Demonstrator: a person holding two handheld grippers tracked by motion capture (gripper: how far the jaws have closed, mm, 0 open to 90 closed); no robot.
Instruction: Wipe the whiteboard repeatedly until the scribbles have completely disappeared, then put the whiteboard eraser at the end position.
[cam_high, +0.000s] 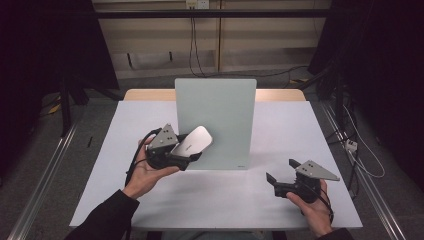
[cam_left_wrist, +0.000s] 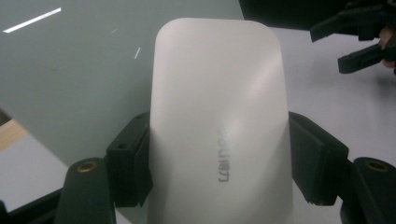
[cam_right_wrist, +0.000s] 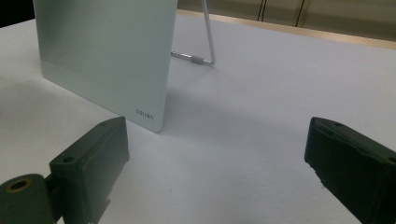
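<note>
A: What's the setting?
B: A white table (cam_high: 210, 200) with a wooden far edge, dark room around it, cables on the floor behind.
A: Anything hard to read?
B: The small grey lettering on the white eraser (cam_left_wrist: 219, 116) is blurred, and its near end is cut off.
A: Where is it?
B: Clamped between the left gripper's (cam_left_wrist: 219, 158) jaws, jutting past them toward the standing board (cam_high: 216, 120). The right gripper's (cam_right_wrist: 215, 154) jaws stand apart with only tabletop between them.
</note>
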